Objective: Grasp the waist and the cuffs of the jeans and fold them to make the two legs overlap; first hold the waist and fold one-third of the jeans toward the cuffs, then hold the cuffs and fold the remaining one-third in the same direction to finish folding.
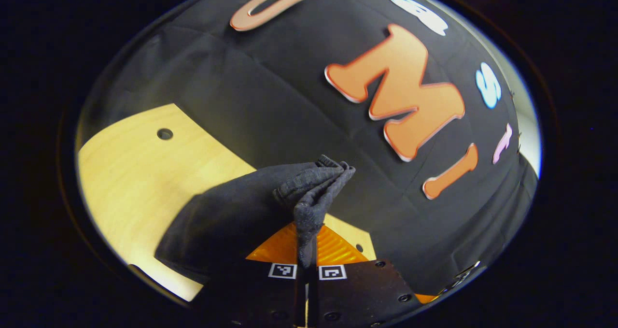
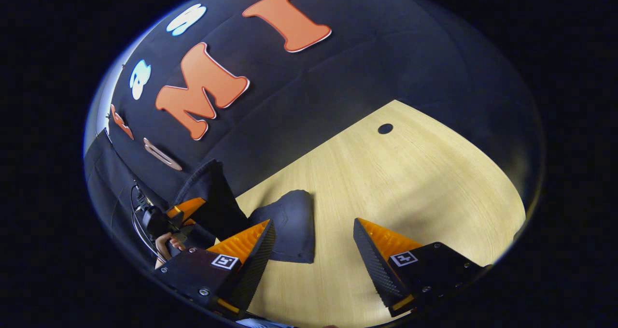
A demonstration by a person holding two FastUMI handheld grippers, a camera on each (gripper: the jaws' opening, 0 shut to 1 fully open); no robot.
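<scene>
Jeans (image 1: 227, 221) dark, bunched in left gripper (image 1: 306, 258)

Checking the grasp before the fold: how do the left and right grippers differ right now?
The left gripper is shut on a bunched edge of the jeans, lifting it; the right gripper is open and holds nothing. The left is raised above the table; the right hovers over it. Both face the booth wall.

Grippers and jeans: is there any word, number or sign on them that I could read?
No readable words or numbers.
Left gripper: two square black-and-white markers, which are patterns, not letters.
Right gripper: two more such squares, also only patterns.
Jeans: no tag or print that I can make out.
</scene>
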